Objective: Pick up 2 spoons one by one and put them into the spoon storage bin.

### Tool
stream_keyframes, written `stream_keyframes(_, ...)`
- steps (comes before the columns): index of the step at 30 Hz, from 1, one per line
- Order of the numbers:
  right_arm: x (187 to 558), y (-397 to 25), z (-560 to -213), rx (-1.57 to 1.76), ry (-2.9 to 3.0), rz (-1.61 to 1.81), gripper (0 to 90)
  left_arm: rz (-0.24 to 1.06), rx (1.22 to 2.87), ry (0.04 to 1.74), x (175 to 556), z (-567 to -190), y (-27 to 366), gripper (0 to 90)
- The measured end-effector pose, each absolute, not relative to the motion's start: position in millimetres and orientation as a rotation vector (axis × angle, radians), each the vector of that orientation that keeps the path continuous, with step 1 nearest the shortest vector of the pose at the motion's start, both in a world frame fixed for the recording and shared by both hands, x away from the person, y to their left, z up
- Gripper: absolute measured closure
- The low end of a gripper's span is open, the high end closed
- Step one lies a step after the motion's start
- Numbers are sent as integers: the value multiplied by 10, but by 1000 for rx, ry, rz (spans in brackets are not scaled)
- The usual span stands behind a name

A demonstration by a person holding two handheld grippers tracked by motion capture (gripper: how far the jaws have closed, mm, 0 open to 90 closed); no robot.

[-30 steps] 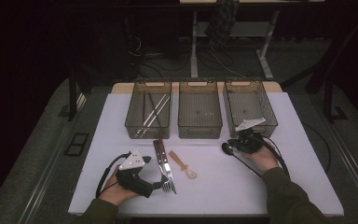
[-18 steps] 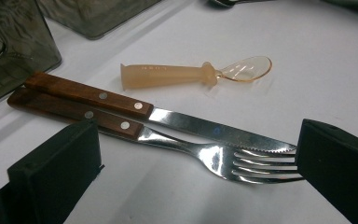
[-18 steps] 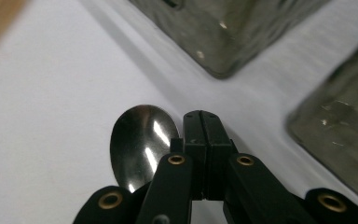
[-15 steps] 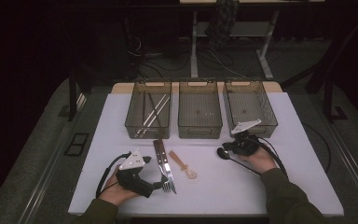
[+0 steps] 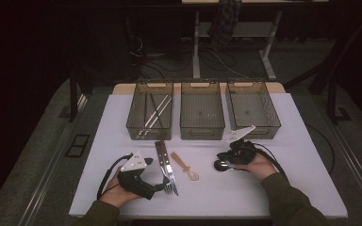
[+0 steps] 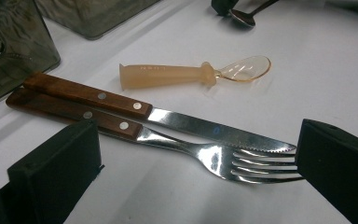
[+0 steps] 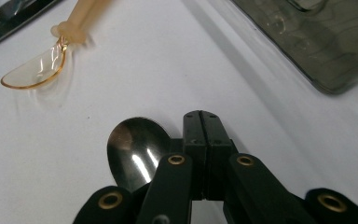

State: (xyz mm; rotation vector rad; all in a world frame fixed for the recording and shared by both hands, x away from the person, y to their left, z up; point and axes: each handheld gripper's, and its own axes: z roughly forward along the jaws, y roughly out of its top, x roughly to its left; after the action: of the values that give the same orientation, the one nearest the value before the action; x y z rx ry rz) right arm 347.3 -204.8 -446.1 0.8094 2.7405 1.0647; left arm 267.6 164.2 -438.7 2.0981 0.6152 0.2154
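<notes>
My left gripper [image 5: 162, 186] [image 6: 198, 163] is open and low over the white table [image 5: 287, 188], its jaws either side of a fork [image 5: 169, 186] [image 6: 214, 158] with a wooden handle. A matching knife [image 5: 162, 155] [image 6: 191, 126] lies alongside the fork. Just beyond them lies a translucent amber plastic spoon [image 5: 184, 165] [image 6: 186, 74] [image 7: 37, 67]. My right gripper [image 5: 227, 157] [image 7: 201, 122] is shut on a metal spoon [image 5: 219, 165] [image 7: 133, 149] [image 6: 244, 16], whose bowl sticks out to the left just over the table.
Three smoky transparent trays stand in a row at the back: the left tray [image 5: 136, 127] holds long metal utensils [image 5: 153, 113]; the middle tray [image 5: 202, 129] and the right tray [image 5: 273, 122] look empty. Desk legs and cables lie beyond the table.
My right gripper has moved from near the right tray's front down and left toward the plastic spoon, carrying the metal spoon. The left gripper has stayed put.
</notes>
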Motion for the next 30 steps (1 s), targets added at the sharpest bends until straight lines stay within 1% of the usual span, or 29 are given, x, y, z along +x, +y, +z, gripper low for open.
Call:
stream_keyframes(2, 3468, -2053, -4448, 815, 2735, 1075, 892, 216, 2097, 615, 2674, -4385, 1642, 0)
stream_keyframes(4, 3466, -2088, -4413, 831, 2713, 1120, 856, 216, 2098, 615, 2671, -4382, 1644, 0)
stream_keyframes(6, 3451, -2141, -4359, 852, 2693, 1169, 806, 216, 2097, 616, 2671, -4382, 1646, 0)
stream_keyframes(8, 3427, -2189, -4319, 870, 2689, 1204, 731, 216, 2097, 618, 2672, -4384, 1647, 0)
stream_keyframes(12, 3363, -2232, -4333, 876, 2716, 1196, 639, 216, 2099, 616, 2665, -4382, 1640, 0)
stream_keyframes(22, 3307, -2138, -4456, 811, 2793, 1102, 539, 215, 2101, 615, 2665, -4384, 1641, 0)
stream_keyframes(30, 3234, -2094, -4454, 715, 2775, 1052, 544, 215, 2104, 614, 2667, -4387, 1638, 0)
